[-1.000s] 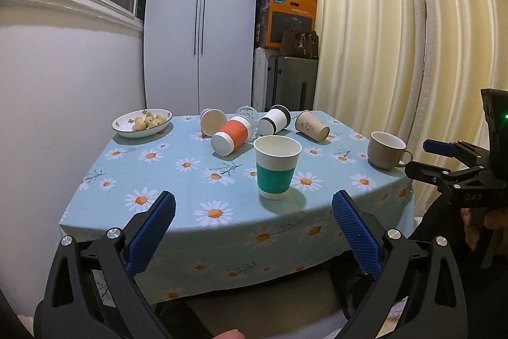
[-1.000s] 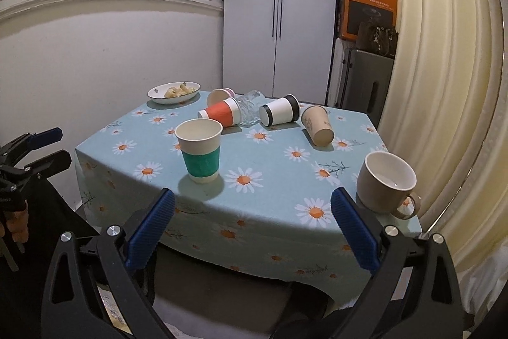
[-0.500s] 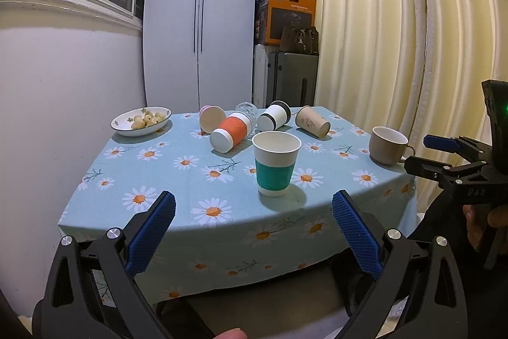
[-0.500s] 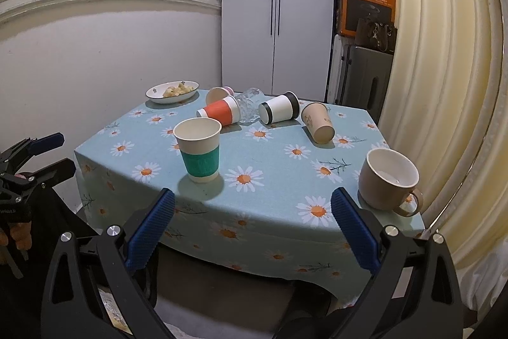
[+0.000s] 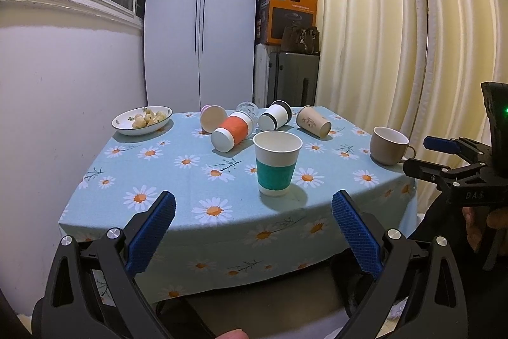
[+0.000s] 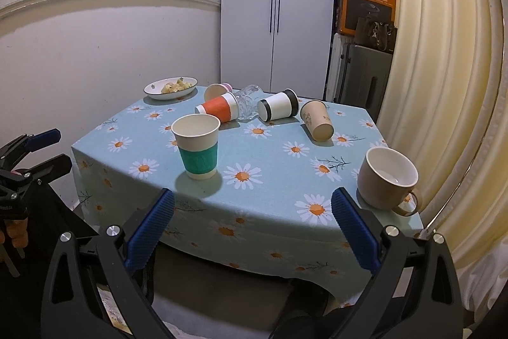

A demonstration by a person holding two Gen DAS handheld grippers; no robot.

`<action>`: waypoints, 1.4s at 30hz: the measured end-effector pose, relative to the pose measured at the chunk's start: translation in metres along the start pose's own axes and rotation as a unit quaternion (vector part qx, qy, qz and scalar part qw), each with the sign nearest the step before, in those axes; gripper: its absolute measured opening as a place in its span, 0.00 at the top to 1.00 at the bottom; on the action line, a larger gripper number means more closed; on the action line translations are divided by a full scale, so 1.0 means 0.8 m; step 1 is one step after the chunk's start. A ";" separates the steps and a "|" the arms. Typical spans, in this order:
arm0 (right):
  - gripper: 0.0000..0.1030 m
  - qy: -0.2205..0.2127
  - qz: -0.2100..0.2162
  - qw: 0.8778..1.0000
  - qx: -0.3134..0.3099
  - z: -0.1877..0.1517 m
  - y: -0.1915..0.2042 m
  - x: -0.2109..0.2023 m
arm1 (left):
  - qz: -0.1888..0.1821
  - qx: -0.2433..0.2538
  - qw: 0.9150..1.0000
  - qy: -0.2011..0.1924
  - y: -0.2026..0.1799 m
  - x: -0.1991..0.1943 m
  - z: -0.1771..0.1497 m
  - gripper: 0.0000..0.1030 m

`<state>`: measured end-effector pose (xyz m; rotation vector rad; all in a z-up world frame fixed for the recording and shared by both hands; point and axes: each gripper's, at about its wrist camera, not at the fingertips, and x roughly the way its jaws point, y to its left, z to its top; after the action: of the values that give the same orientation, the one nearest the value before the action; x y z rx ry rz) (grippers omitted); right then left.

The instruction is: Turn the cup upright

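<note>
A paper cup with a green sleeve (image 5: 277, 162) (image 6: 198, 145) stands upright near the table's front edge. A beige mug (image 5: 388, 145) (image 6: 386, 178) stands upright at the right. Behind lie several cups on their sides: an orange-sleeved one (image 5: 231, 131) (image 6: 218, 107), a white one with black rims (image 5: 275, 114) (image 6: 278, 104), a tan one (image 5: 313, 121) (image 6: 317, 120), a pink one (image 5: 212, 118) and a clear glass (image 5: 247, 109). My left gripper (image 5: 253, 213) and right gripper (image 6: 252, 210) are open and empty, held off the table's front edge.
A bowl of snacks (image 5: 142, 119) (image 6: 170, 87) sits at the table's back left. The daisy tablecloth (image 5: 177, 167) hangs over the edge. Curtains (image 5: 397, 37) are at the right; a wardrobe (image 5: 200, 21), suitcase and orange box (image 5: 290, 15) stand behind.
Both grippers have drawn back and risen slightly from the table; the cups look a little farther. Nothing on the table moved.
</note>
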<state>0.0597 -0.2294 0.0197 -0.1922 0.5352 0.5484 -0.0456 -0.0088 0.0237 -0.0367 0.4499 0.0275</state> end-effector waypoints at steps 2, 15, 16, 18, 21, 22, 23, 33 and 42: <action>0.05 0.000 0.001 1.000 0.000 0.000 0.000 0.000 | 0.000 -0.001 1.000 0.000 0.000 0.000 0.000 0.06; 0.05 0.001 0.001 1.000 0.000 0.000 0.002 0.001 | -0.001 0.003 1.000 -0.001 -0.004 0.000 0.000 0.06; 0.05 0.001 0.001 1.000 -0.001 0.000 0.002 0.001 | -0.002 0.003 1.000 0.000 -0.003 0.001 0.000 0.06; 0.05 0.001 0.000 1.000 -0.002 0.000 0.002 0.001 | -0.002 0.003 1.000 -0.001 -0.004 0.001 0.000 0.06; 0.05 0.000 0.000 1.000 -0.002 0.000 0.002 0.000 | 0.000 0.003 1.000 0.000 -0.004 0.001 -0.001 0.06; 0.05 0.001 0.000 1.000 -0.002 0.000 0.003 0.000 | -0.001 0.004 1.000 0.000 -0.004 0.001 -0.001 0.06; 0.05 0.000 0.000 1.000 -0.002 0.000 0.002 0.000 | -0.001 0.005 1.000 0.000 -0.005 0.000 -0.001 0.06; 0.05 0.000 0.000 1.000 -0.002 0.000 0.002 0.000 | 0.002 0.005 1.000 0.000 -0.007 -0.001 -0.001 0.06; 0.05 0.001 -0.001 1.000 -0.003 -0.001 0.002 0.000 | 0.002 0.002 1.000 0.000 -0.005 0.000 -0.001 0.06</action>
<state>0.0588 -0.2279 0.0190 -0.1983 0.5346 0.5489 -0.0460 -0.0129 0.0230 -0.0317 0.4492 0.0297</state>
